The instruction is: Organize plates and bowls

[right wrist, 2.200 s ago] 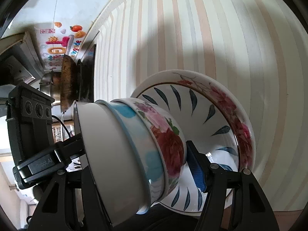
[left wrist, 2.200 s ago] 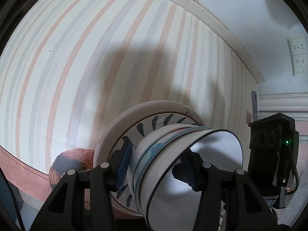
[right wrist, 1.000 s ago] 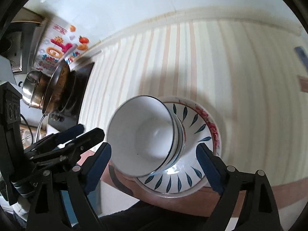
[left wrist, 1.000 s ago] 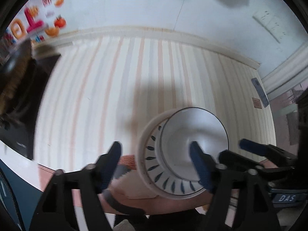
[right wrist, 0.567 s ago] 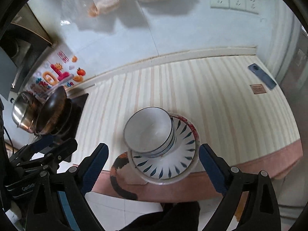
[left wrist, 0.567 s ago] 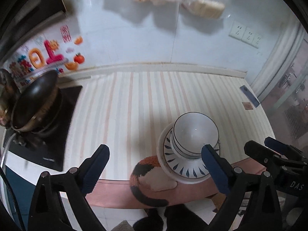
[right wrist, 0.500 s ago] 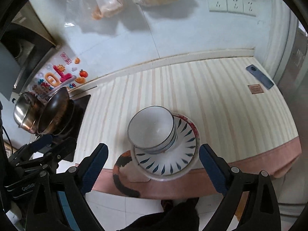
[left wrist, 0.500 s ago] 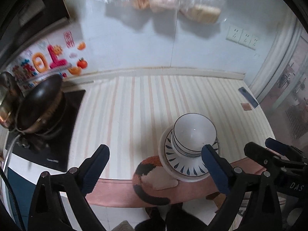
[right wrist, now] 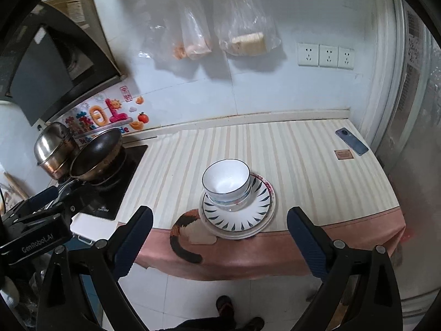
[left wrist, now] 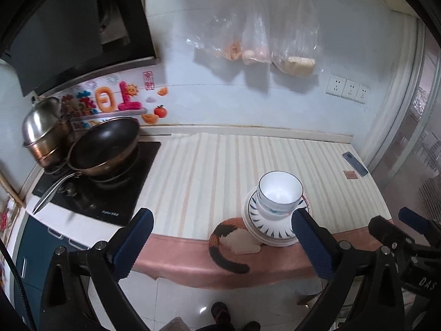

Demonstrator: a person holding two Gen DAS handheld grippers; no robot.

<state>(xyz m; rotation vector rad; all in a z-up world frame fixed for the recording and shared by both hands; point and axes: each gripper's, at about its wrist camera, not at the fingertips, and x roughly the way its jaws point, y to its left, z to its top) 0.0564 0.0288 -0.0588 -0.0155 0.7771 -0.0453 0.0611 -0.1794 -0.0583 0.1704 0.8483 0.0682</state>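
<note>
While both tongs, left gripper (left wrist: 222, 244) and right gripper (right wrist: 219, 237), hang spread and empty, stacked bowls (right wrist: 226, 184) ahead on plates (right wrist: 255, 220) near counter edge: a nudge could topple them.

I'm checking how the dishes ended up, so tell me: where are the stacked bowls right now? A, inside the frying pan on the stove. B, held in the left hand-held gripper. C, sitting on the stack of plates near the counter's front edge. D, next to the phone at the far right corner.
C: the bowls sit on the plates by the front edge, with both hand-held grippers open and apart from them.
</note>
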